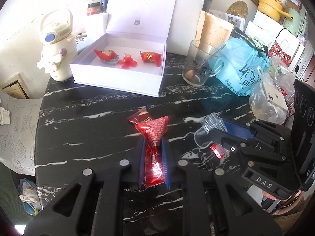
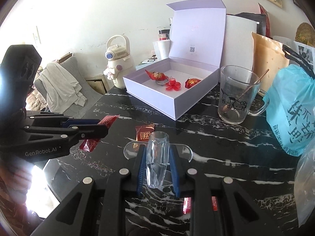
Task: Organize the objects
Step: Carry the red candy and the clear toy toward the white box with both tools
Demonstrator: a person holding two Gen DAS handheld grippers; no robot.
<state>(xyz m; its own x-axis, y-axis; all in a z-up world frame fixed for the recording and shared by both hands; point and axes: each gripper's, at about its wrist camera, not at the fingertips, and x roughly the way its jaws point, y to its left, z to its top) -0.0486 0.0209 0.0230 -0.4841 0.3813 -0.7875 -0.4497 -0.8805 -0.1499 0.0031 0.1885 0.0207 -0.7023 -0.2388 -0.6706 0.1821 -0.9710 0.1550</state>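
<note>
My left gripper point(image 1: 154, 153) is shut on a long red snack packet point(image 1: 154, 139) and holds it just above the black marble table point(image 1: 88, 129); the gripper shows from the side in the right wrist view point(image 2: 102, 126). My right gripper point(image 2: 157, 155) is shut on a clear plastic stand point(image 2: 157, 157); it shows in the left wrist view point(image 1: 210, 127). A dark red packet point(image 1: 140, 117) lies on the table between them, also in the right wrist view point(image 2: 143, 133). The open white box point(image 1: 122, 74) holds several red items point(image 1: 128, 61).
A glass mug point(image 2: 236, 96) with a stick, a blue bag point(image 2: 291, 108), clear plastic bags point(image 1: 269, 100) and a brown pouch point(image 1: 216, 31) crowd the right side. A white astronaut bottle point(image 1: 57, 45) stands left of the box. A small red packet point(image 1: 217, 151) lies under my right gripper.
</note>
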